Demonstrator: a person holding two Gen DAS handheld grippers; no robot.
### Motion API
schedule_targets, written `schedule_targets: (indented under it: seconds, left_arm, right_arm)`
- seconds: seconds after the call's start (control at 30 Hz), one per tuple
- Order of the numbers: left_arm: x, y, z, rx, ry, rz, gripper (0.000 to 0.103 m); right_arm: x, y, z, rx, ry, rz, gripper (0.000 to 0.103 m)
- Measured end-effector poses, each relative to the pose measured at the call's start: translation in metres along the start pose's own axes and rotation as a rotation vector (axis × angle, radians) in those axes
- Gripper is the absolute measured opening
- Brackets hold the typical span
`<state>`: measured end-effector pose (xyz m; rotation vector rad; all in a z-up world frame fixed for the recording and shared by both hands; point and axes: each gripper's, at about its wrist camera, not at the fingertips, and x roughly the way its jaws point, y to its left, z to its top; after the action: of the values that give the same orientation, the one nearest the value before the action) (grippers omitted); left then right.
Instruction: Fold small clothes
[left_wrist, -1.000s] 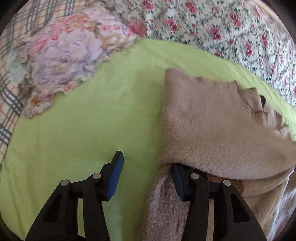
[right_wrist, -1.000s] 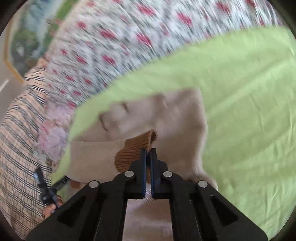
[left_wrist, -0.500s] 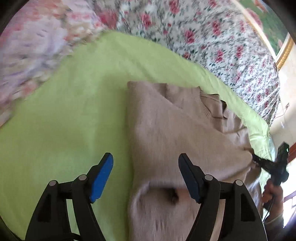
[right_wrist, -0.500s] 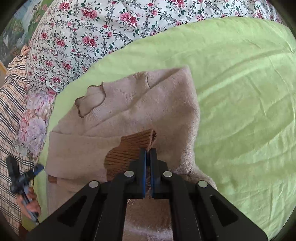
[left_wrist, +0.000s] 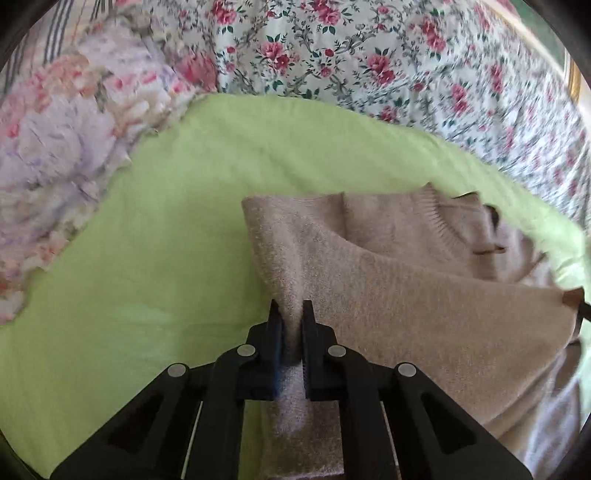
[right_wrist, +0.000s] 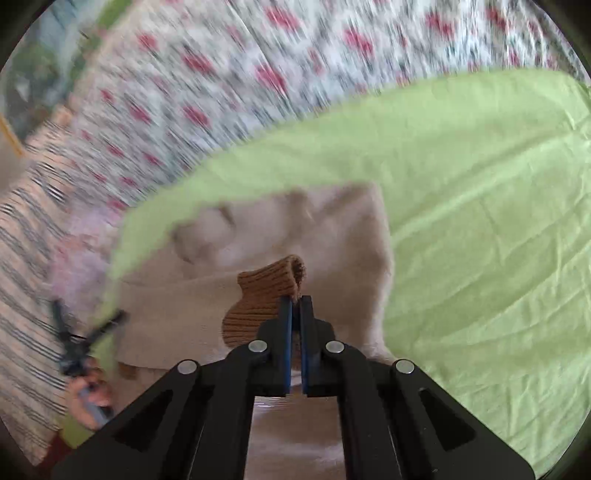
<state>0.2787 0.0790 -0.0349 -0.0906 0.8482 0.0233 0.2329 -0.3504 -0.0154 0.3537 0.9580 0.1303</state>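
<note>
A small beige sweater (left_wrist: 406, 295) lies partly folded on a light green sheet (left_wrist: 147, 258). My left gripper (left_wrist: 291, 317) is shut on a pinched fold at the sweater's left edge. The sweater also shows in the right wrist view (right_wrist: 332, 236), blurred by motion. My right gripper (right_wrist: 295, 306) is shut on the sweater's brown ribbed cuff (right_wrist: 266, 295) and holds it above the sweater's body. The ribbed collar (left_wrist: 454, 225) lies at the far right of the left wrist view.
A floral quilt (left_wrist: 369, 55) covers the bed beyond the green sheet (right_wrist: 480, 221). A bunched pastel floral cloth (left_wrist: 66, 140) lies at the left. A plaid cloth (right_wrist: 26, 258) sits at the left of the right wrist view, where the left gripper (right_wrist: 77, 343) and hand show.
My left gripper was open beside the sweater's edge and has now closed on it. My right gripper stays shut on the cuff and is moving, which blurs its view.
</note>
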Motion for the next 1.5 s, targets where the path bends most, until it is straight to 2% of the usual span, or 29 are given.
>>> schedule_targets:
  seconds: [0.07, 0.1, 0.13, 0.23, 0.3, 0.37, 0.43, 0.5, 0.63, 0.7, 0.77, 0.8, 0.83, 0.97, 1.07, 1.23, 1.37, 1.5]
  left_arm:
    - [0.006, -0.007, 0.0, 0.034, 0.005, 0.064, 0.007]
    - [0.01, -0.012, -0.001, 0.063, 0.017, 0.114, 0.007]
    - [0.011, -0.012, -0.002, 0.077, 0.028, 0.125, 0.008]
    - [-0.004, -0.008, -0.008, 0.083, 0.045, 0.102, 0.015]
    - [-0.025, -0.002, -0.015, 0.078, 0.046, 0.06, 0.015]
    - [-0.045, 0.002, -0.026, 0.071, 0.041, 0.025, 0.015]
    - [-0.069, 0.004, -0.042, 0.059, 0.041, -0.026, 0.015]
    - [-0.092, 0.006, -0.061, 0.051, 0.041, -0.057, 0.017]
    - [-0.131, 0.01, -0.106, 0.018, 0.064, -0.114, 0.031]
    - [-0.15, 0.01, -0.127, 0.016, 0.07, -0.125, 0.031]
    - [-0.162, 0.013, -0.142, 0.007, 0.077, -0.132, 0.038]
    - [-0.172, 0.015, -0.152, -0.005, 0.079, -0.14, 0.046]
    - [-0.177, 0.018, -0.158, -0.017, 0.08, -0.143, 0.05]
    - [-0.2, 0.027, -0.19, -0.062, 0.096, -0.184, 0.052]
    - [-0.209, 0.03, -0.214, -0.083, 0.138, -0.233, 0.057]
    - [-0.215, 0.026, -0.257, -0.056, 0.215, -0.241, 0.059]
    - [-0.219, 0.027, -0.287, -0.105, 0.266, -0.303, 0.063]
    - [-0.22, 0.012, -0.299, -0.094, 0.292, -0.386, 0.062]
  right_arm:
    - [0.021, -0.001, -0.005, -0.009, 0.043, -0.069, 0.005]
    - [0.026, -0.001, -0.008, -0.003, 0.047, -0.088, 0.005]
    - [0.023, 0.0, -0.011, 0.005, 0.034, -0.086, 0.006]
    - [-0.005, -0.001, -0.02, 0.036, -0.023, -0.027, 0.007]
    - [-0.025, -0.003, -0.028, 0.037, -0.058, 0.0, 0.013]
    - [-0.045, -0.004, -0.038, 0.036, -0.087, 0.001, 0.039]
    - [-0.064, -0.006, -0.052, 0.04, -0.11, 0.027, 0.047]
    - [-0.078, -0.007, -0.065, 0.038, -0.109, 0.047, 0.047]
    - [-0.098, -0.012, -0.099, 0.028, -0.094, 0.077, 0.047]
    - [-0.109, -0.016, -0.116, 0.022, -0.089, 0.08, 0.047]
    - [-0.116, -0.019, -0.129, 0.022, -0.089, 0.076, 0.049]
    - [-0.122, -0.024, -0.142, 0.027, -0.091, 0.08, 0.05]
    - [-0.127, -0.028, -0.151, 0.036, -0.091, 0.084, 0.051]
    - [-0.143, -0.042, -0.182, 0.053, -0.08, 0.082, 0.051]
    - [-0.154, -0.052, -0.201, 0.051, -0.069, 0.081, 0.051]
    - [-0.167, -0.064, -0.226, 0.044, -0.028, 0.118, 0.051]
    - [-0.176, -0.073, -0.245, 0.032, 0.011, 0.139, 0.051]
    - [-0.17, -0.081, -0.264, 0.057, 0.077, 0.249, 0.051]
